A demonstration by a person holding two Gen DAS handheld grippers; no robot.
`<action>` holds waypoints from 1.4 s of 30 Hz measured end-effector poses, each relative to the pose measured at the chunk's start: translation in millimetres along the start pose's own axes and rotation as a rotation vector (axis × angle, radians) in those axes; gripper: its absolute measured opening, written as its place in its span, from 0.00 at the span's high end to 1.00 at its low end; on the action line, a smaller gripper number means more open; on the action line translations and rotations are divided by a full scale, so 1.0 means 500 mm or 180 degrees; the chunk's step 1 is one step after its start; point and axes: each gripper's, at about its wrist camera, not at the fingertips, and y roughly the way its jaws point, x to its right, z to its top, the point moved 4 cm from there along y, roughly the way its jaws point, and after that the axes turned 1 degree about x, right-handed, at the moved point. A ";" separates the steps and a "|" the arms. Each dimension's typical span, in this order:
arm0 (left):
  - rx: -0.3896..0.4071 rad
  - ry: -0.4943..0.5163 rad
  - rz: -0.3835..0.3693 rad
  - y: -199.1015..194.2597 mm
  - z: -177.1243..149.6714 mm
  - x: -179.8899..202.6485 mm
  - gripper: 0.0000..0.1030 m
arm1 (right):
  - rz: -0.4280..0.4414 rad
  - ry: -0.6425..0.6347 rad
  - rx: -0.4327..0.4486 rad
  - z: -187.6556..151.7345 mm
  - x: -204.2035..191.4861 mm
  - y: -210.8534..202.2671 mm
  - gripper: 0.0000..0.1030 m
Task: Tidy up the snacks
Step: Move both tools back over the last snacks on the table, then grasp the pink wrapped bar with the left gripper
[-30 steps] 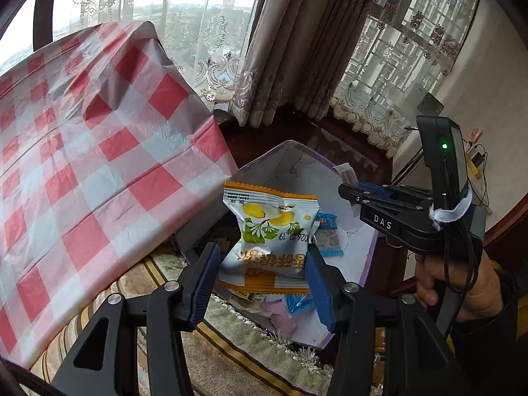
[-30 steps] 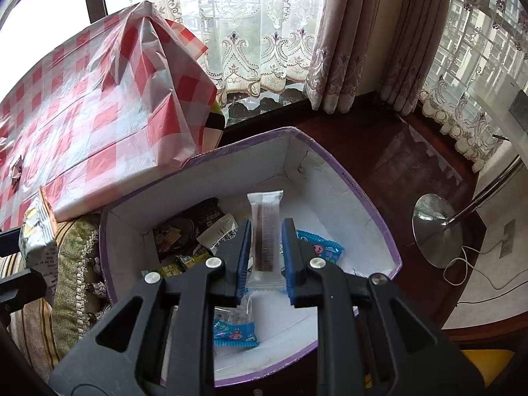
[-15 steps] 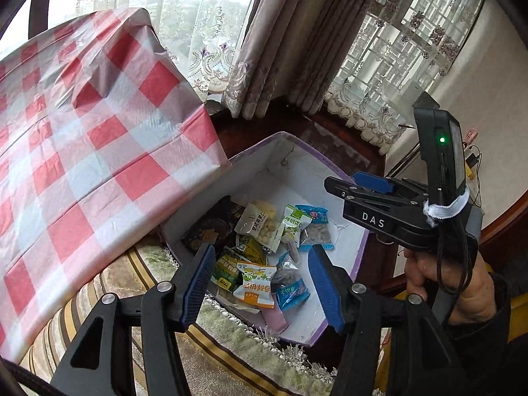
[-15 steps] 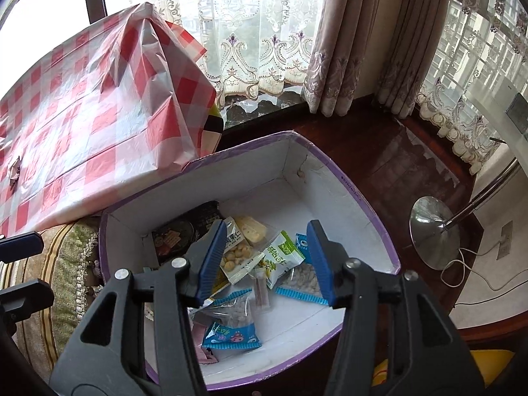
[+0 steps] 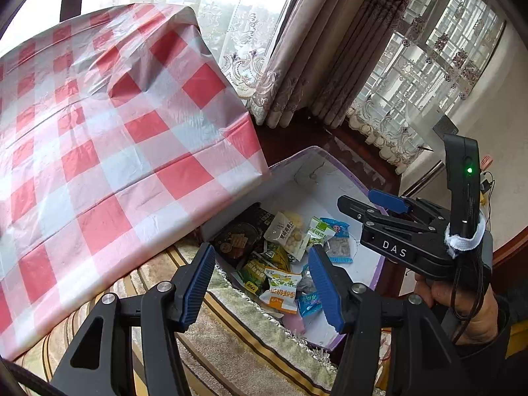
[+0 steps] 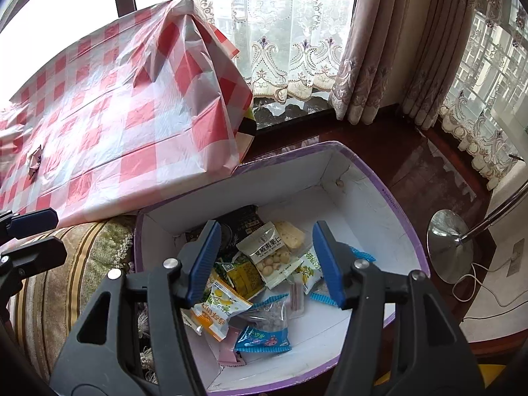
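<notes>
Both grippers hang spread and empty over a purple-rimmed box of snack packets.

Left wrist view: the left gripper [image 5: 260, 277] has its blue-padded fingers wide apart with nothing between them, above the near edge of the box [image 5: 343, 168]. Inside lie the snacks, among them an orange-and-white packet [image 5: 280, 292] and a dark packet [image 5: 241, 237]. The right gripper [image 5: 359, 203], held in a hand [image 5: 462, 303], is seen side-on over the box's right side. A red-checked cloth [image 5: 99, 138] covers the table at left.

Right wrist view: the right gripper [image 6: 265, 264] is likewise spread, holding nothing, over the box [image 6: 389, 198]. Below it lie a clear nut packet [image 6: 269, 254], a blue packet [image 6: 264, 338] and the orange-and-white packet [image 6: 214, 310]. A lamp base [image 6: 450, 246] stands on the floor to the right.
</notes>
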 end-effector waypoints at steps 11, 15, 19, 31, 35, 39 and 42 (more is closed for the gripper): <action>0.0210 -0.0453 0.0260 -0.054 0.011 -0.145 0.42 | 0.0342 -0.0358 0.0004 0.014 -0.140 0.003 0.36; 0.0284 -0.0666 0.0423 -0.078 0.012 -0.223 0.42 | 0.0421 -0.0468 -0.0009 0.016 -0.184 0.005 0.36; 0.0374 -0.0845 0.0597 -0.105 0.011 -0.304 0.42 | 0.0481 -0.0554 -0.0025 0.019 -0.220 0.008 0.35; 0.0640 -0.1467 0.1159 -0.188 0.004 -0.564 0.42 | 0.0624 -0.0736 -0.0035 0.048 -0.308 0.032 0.33; 0.0644 -0.1592 0.1275 -0.190 0.006 -0.630 0.42 | 0.0668 -0.0790 -0.0026 0.063 -0.337 0.042 0.33; 0.0609 -0.1626 0.1333 -0.178 0.010 -0.670 0.43 | 0.0724 -0.0847 -0.0011 0.080 -0.368 0.051 0.32; 0.0543 -0.1632 0.1358 -0.160 0.017 -0.690 0.49 | 0.0764 -0.0895 0.0003 0.094 -0.392 0.059 0.32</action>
